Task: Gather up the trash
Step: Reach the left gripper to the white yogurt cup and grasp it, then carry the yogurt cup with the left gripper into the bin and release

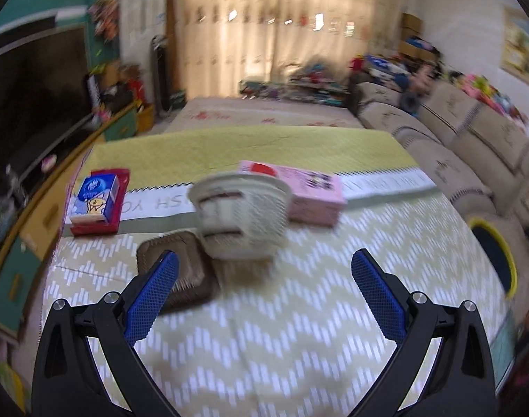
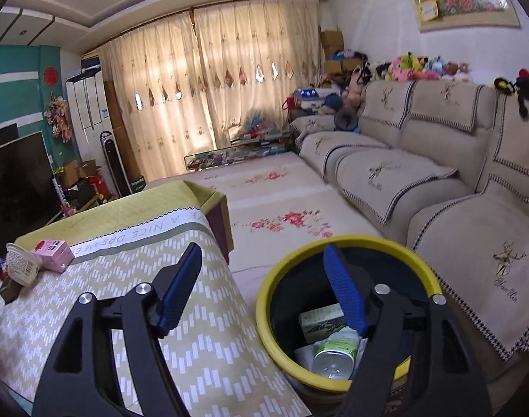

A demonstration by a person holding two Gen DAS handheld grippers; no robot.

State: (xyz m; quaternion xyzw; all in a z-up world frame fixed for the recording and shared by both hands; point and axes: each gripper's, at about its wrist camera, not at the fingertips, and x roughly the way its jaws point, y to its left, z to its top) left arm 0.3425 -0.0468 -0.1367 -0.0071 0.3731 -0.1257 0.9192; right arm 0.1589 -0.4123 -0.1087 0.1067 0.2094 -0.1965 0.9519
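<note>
Left wrist shows my left gripper (image 1: 264, 260) spread wide, empty; ahead a paper cup (image 1: 241, 215) tilts on a brown tray (image 1: 191, 278), pink box (image 1: 314, 193) behind. My right gripper (image 2: 262, 253), unclenched, hovers over the yellow-rimmed bin (image 2: 274, 316) holding a can (image 2: 335, 356).

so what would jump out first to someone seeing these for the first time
Probably the yellow-rimmed bin on the floor beside the table, with a can and a carton already inside, seen past the open right gripper. On the table sit a tipped paper cup, a pink box behind it and a blue tissue pack to the left.
</note>
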